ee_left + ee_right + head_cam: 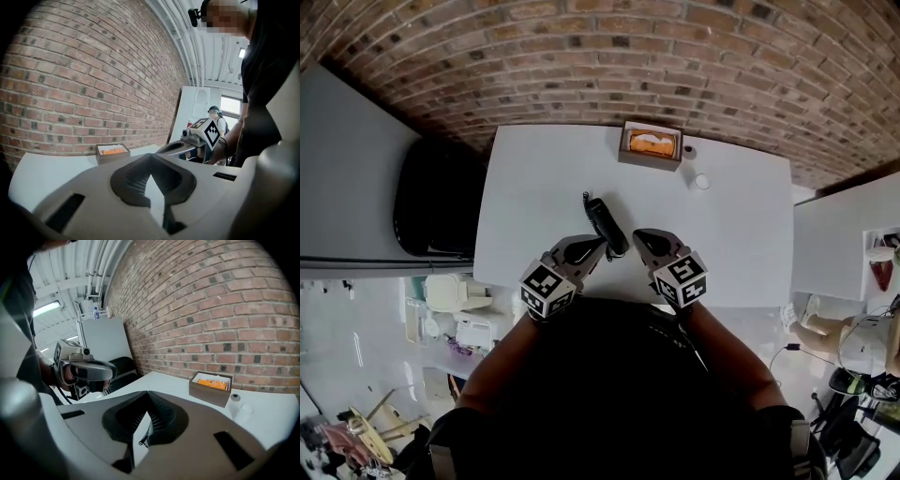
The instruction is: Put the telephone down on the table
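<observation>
Hand-held gripper R, hand-held gripper L both shut, telephone on table btwn them, near front edge, open top beyond.

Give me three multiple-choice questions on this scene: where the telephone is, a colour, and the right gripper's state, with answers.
1. The telephone lies: A in the box; B on the table; C between the right gripper's jaws.
2. The box holds something: A orange; B green; C blue.
3. The right gripper is: A wide open; B shut on the telephone; C shut and empty.
1 B, it lies flat on the white top. 2 A, orange shows inside. 3 C, jaws meet, nothing between.
</observation>
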Demonstrator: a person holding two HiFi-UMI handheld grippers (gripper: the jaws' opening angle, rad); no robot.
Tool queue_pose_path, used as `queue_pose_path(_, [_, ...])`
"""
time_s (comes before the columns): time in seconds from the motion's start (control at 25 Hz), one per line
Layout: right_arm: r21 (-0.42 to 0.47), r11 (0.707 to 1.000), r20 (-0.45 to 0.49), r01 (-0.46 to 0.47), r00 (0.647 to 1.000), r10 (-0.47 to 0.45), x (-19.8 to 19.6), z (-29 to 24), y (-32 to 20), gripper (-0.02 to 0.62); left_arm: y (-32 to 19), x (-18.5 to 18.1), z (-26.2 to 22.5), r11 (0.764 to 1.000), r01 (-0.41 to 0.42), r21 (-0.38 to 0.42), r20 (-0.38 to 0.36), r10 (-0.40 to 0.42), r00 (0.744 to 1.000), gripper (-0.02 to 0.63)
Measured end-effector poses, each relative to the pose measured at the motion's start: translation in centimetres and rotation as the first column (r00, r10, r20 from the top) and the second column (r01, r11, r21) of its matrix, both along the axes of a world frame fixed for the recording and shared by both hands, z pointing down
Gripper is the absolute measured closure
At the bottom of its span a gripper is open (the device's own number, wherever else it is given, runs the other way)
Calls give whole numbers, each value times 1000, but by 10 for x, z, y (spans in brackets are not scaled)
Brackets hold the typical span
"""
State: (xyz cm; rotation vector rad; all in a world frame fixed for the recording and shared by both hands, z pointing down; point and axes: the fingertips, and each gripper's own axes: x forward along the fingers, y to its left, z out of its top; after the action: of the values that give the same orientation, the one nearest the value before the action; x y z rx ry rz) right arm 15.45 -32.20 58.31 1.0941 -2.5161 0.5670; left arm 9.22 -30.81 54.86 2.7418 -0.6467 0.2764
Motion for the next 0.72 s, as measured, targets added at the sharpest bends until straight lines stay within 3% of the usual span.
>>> queue_pose_path(0.16, [35, 998, 10, 42, 999, -43, 2, -15, 8, 578, 8, 0, -11, 999, 27, 18, 14, -27, 1000, 598])
queue_pose_path(0.28, [13, 998, 27, 54, 998, -54, -1, -10, 14, 578, 11, -6, -13, 998, 65, 14, 13, -66, 998, 598])
queue_pose_path(0.56, [34, 999, 63, -14, 998, 12, 5, -31, 32, 578, 42, -30, -25, 997, 69, 36, 0, -69, 998, 598])
queue_pose_path(0.72, [38, 998, 34, -48, 998, 47, 2, -32, 51, 579, 65, -53, -31, 998, 40, 51, -11, -39, 999, 598])
